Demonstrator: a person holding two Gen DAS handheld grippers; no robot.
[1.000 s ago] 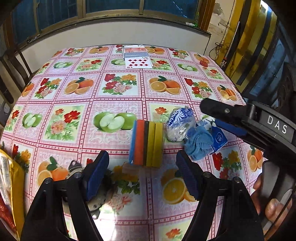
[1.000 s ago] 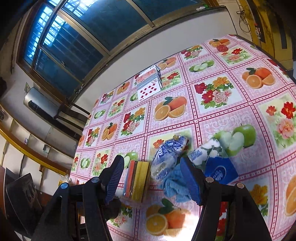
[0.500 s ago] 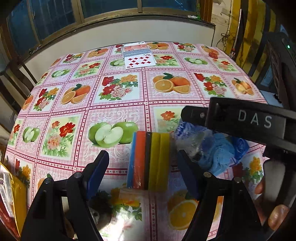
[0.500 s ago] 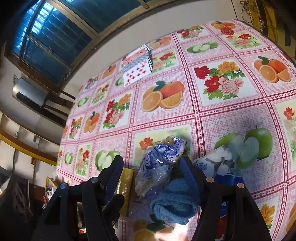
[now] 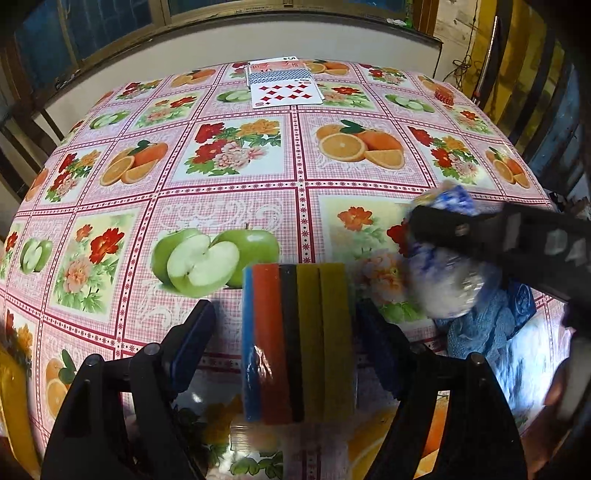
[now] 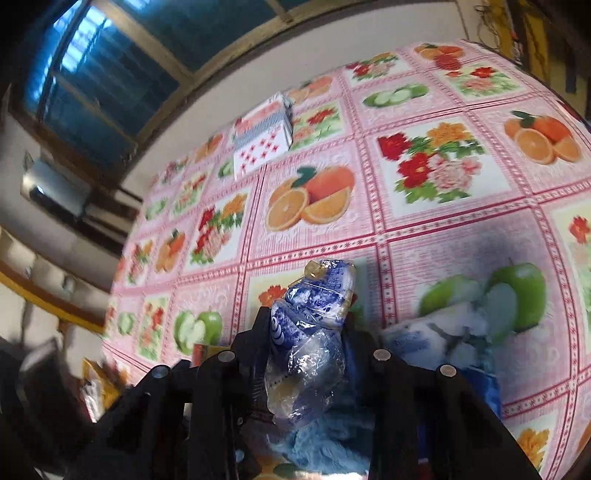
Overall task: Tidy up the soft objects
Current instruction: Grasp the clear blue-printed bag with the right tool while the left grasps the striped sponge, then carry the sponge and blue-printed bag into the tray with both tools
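Right tongs (image 6: 308, 354) pinching plastic bag (image 6: 314, 332) (blue-white, crinkled) above blue cloth (image 6: 325, 446); left tongs (image 5: 284, 339) gaping around sponge pack (image 5: 295, 339), 5 stripes, not squeezing.

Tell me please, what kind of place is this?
Probably a home dining room: a table with a glossy fruit-and-flower tablecloth, big playing cards on it, dark wooden chairs beside it, and a wood-framed window behind.

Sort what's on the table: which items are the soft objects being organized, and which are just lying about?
Task items:
- wrapped pack of coloured sponges
- blue-and-white crinkly plastic bag
- blue knitted cloth
- blue tissue packet

Lying about:
- playing cards
- small red object
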